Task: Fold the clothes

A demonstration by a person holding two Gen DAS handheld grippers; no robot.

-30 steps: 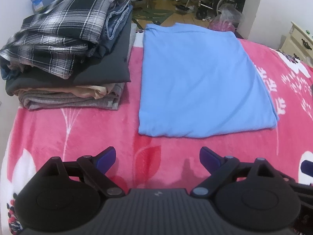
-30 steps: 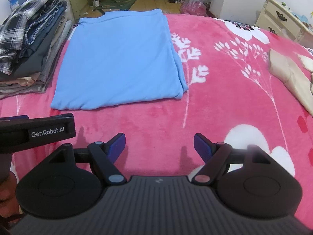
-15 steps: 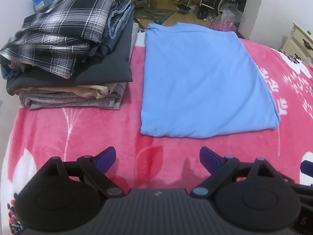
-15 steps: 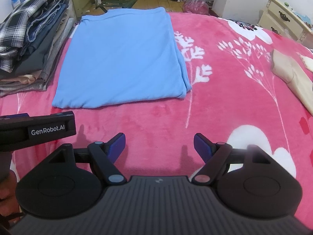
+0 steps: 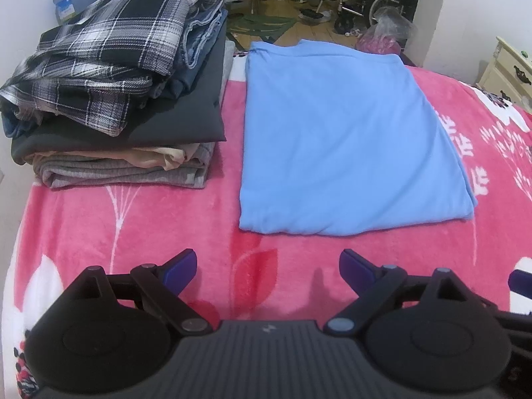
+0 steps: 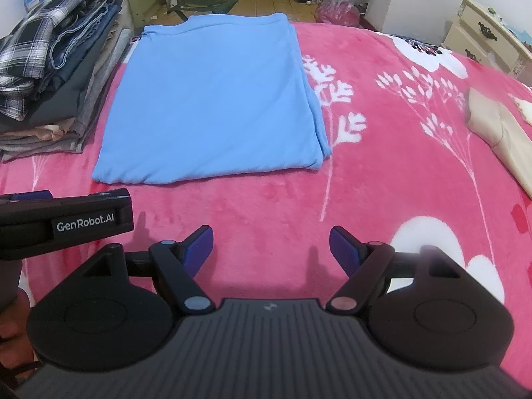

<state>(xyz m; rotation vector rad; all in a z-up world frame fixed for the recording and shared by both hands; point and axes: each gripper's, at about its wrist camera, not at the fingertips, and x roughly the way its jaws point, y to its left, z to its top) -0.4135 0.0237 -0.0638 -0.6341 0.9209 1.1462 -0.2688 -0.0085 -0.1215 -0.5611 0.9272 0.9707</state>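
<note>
**Blue garment half-folded, both grippers poised short of its near hem**

Pink floral blanket (image 6: 382, 179) across the whole bed. Light-blue garment (image 5: 342, 133) flat on it, already folded into a tall rectangle; long axis straight away from the grippers, short near edge crosswise ahead of them. Layered side edge on the right of the rectangle. Stack of folded clothes (image 5: 116, 99), plaid shirt (image 5: 109, 43) topmost, just left of the garment, narrow strip of blanket between. Beige garment (image 6: 498, 133) well apart at the far right, apparently unfolded.

Left gripper (image 5: 267, 264): jaws wide apart, nothing between, over bare blanket near the garment's near left corner. Right gripper (image 6: 271, 246): same, wide and empty, nearer the near right corner. Neither touching cloth.

Judgement: next fold probably along the long axis, near hem over to far edge; one gripper per near corner, each roughly equally close to its own.
</note>
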